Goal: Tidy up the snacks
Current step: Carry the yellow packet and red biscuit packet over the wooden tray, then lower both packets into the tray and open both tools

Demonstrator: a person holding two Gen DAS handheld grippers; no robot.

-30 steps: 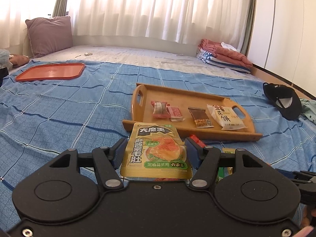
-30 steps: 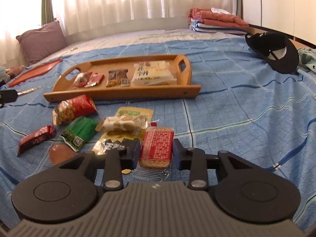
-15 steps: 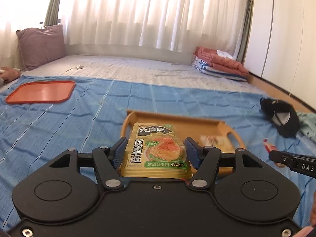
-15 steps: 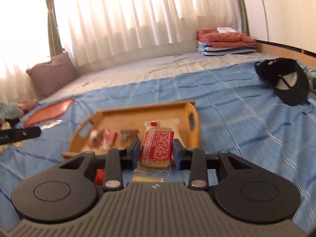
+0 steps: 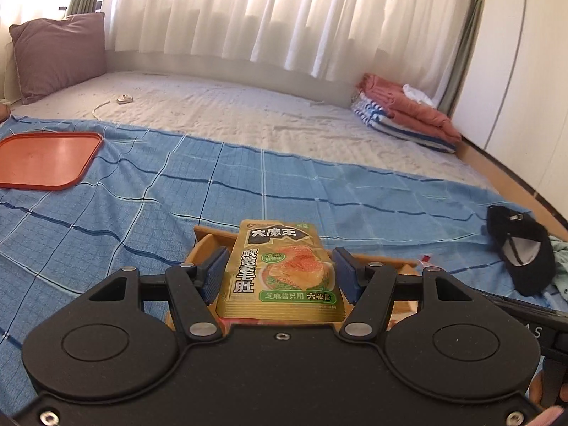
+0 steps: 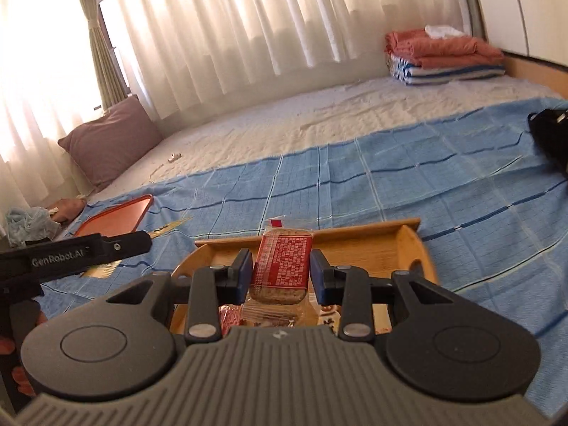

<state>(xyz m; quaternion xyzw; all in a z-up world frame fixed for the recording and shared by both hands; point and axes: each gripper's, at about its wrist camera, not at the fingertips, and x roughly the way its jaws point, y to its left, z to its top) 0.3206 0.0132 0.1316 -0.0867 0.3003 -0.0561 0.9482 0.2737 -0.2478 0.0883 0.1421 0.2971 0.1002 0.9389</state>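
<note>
Wooden tray (image 6: 358,245) lies just below both loads: left gripper (image 5: 280,277) clamps a gold pouch (image 5: 280,273), right gripper (image 6: 282,273) clamps a red cracker pack (image 6: 282,262), likely poised for dropping in.

A: It looks like a bedroom in a home. A wide bed (image 5: 248,120) fills the room, half covered by a blue checked sheet (image 5: 177,191).

B: Agreed. A purple pillow (image 5: 56,53) leans at the head end, and folded blankets (image 5: 404,117) are stacked in the far corner.

A: Sheer white curtains (image 5: 266,14) run along the whole window wall, with daylight behind them.

B: A black cap (image 5: 522,259) lies on the sheet, and white wardrobe doors (image 5: 525,71) stand along the right side. All household things.
</note>
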